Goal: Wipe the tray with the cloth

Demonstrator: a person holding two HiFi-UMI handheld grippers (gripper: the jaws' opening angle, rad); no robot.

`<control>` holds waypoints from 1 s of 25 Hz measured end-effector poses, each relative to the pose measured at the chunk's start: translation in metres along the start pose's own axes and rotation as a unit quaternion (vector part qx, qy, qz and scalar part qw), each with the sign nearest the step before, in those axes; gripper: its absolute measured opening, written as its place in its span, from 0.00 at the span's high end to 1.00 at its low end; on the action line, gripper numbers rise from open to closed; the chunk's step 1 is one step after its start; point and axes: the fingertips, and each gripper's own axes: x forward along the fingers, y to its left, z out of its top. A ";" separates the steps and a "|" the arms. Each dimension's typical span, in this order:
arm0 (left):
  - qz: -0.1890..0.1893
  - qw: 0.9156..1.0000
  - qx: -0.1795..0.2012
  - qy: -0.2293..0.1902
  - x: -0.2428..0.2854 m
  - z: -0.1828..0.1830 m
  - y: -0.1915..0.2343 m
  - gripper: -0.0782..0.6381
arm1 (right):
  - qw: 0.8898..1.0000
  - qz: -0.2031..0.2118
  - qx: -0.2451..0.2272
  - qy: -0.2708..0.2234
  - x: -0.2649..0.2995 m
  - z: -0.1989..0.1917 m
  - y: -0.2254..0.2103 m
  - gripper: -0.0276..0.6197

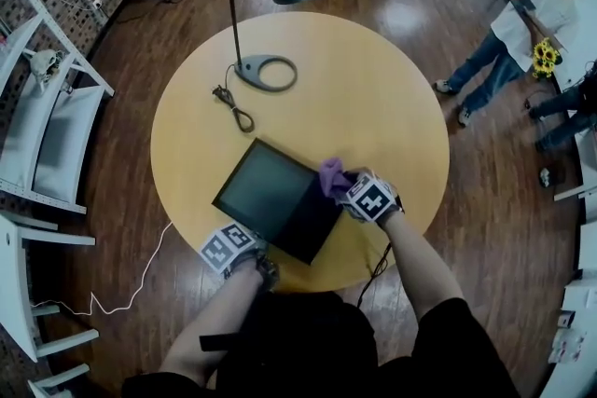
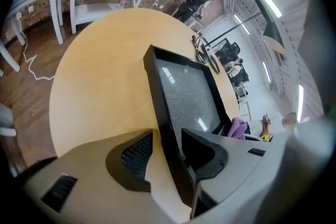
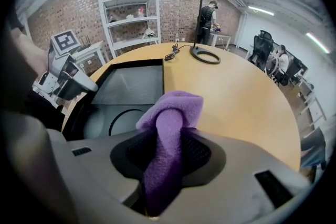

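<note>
Right tool (image 3: 164, 152) pinching cloth (image 3: 173, 110), tray (image 3: 131, 84) beside

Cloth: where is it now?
Head view, right of centre: cloth pinched in the right gripper, at the right edge of the tray on the round table.

**Head view, looking steeply down.** A round pale-wood bench (image 1: 373, 98) stands on a dark plank floor (image 1: 494, 228). A square black tray (image 1: 266, 186) lies cornerwise near my edge. My left tongs (image 1: 250, 242) meet the tray's near-left side. My right tongs (image 1: 350, 189) sit at its right corner, with a bunched purple cloth (image 1: 331, 174) at their tip. A black ring-based lamp (image 1: 266, 72) stands beyond, well apart.
</note>
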 end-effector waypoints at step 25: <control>-0.132 0.738 0.635 0.187 0.088 0.096 -0.103 0.68 | 0.994 -0.063 0.084 -0.004 -0.001 -0.011 -0.006 0.75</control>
